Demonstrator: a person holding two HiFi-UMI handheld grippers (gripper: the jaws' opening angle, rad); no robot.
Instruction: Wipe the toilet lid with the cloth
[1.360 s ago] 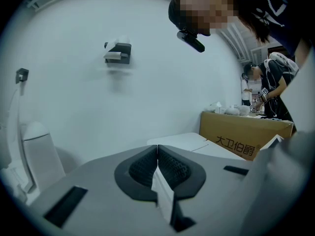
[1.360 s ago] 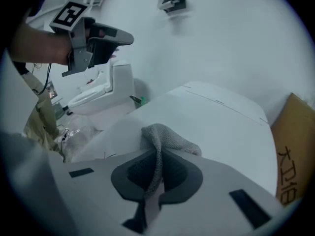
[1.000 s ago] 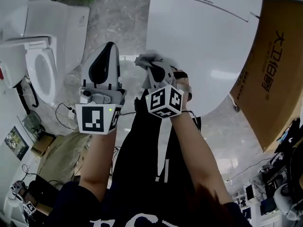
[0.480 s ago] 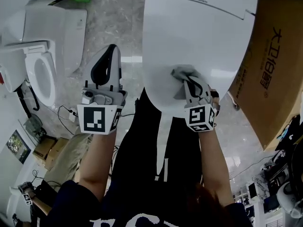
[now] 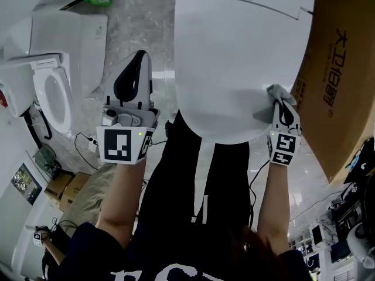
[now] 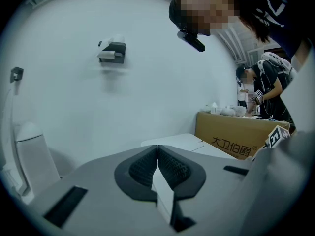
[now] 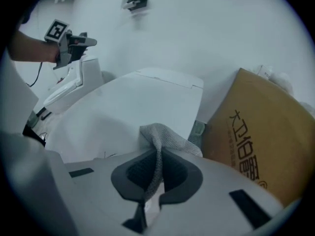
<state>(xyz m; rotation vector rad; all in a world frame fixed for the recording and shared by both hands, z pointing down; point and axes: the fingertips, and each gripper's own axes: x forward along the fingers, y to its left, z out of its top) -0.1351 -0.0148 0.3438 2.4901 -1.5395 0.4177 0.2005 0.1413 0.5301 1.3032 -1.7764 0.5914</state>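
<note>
The white toilet lid (image 5: 240, 51) (image 7: 123, 109) lies closed below me, filling the upper middle of the head view. A grey cloth (image 5: 276, 92) (image 7: 160, 139) rests on the lid's near right edge, and my right gripper (image 5: 281, 107) (image 7: 157, 154) is shut on it. My left gripper (image 5: 136, 69) (image 6: 157, 154) hangs left of the lid over the floor, shut with nothing between its jaws.
A brown cardboard box (image 5: 340, 81) (image 7: 261, 132) stands close against the lid's right side. A second white toilet (image 5: 50, 81) with its seat exposed stands at the left. Cables and small boxes (image 5: 58, 183) lie on the floor near my legs.
My right gripper has dragged the cloth from the lid's near left edge across its front to the near right edge. The left gripper has stayed in place.
</note>
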